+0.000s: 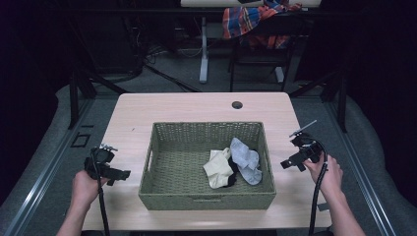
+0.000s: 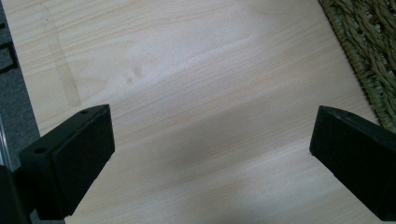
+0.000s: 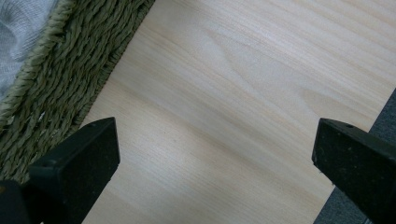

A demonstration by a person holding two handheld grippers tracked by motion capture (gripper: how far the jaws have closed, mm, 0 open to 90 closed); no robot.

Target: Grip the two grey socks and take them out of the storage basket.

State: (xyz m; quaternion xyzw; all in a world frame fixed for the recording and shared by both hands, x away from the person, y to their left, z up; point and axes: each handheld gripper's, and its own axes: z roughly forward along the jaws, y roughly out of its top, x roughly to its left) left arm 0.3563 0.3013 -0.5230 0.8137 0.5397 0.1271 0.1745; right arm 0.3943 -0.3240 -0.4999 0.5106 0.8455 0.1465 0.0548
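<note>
Inside the green woven basket (image 1: 162,191), pale socks (image 1: 233,166) lie nearer the released right gripper (image 1: 290,164); left gripper (image 1: 120,174) released too.

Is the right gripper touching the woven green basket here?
Apart. In the right gripper view, the right gripper has open jaws hanging over bare wooden table, with the woven green basket off to one side; the high view shows the gap too.

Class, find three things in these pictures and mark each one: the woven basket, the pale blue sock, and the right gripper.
woven basket (image 1: 206,200), high view, on its near front wall.
pale blue sock (image 1: 245,159), high view, on the middle of the fabric.
right gripper (image 3: 215,172), right gripper view, midway between its two open jaws.
</note>
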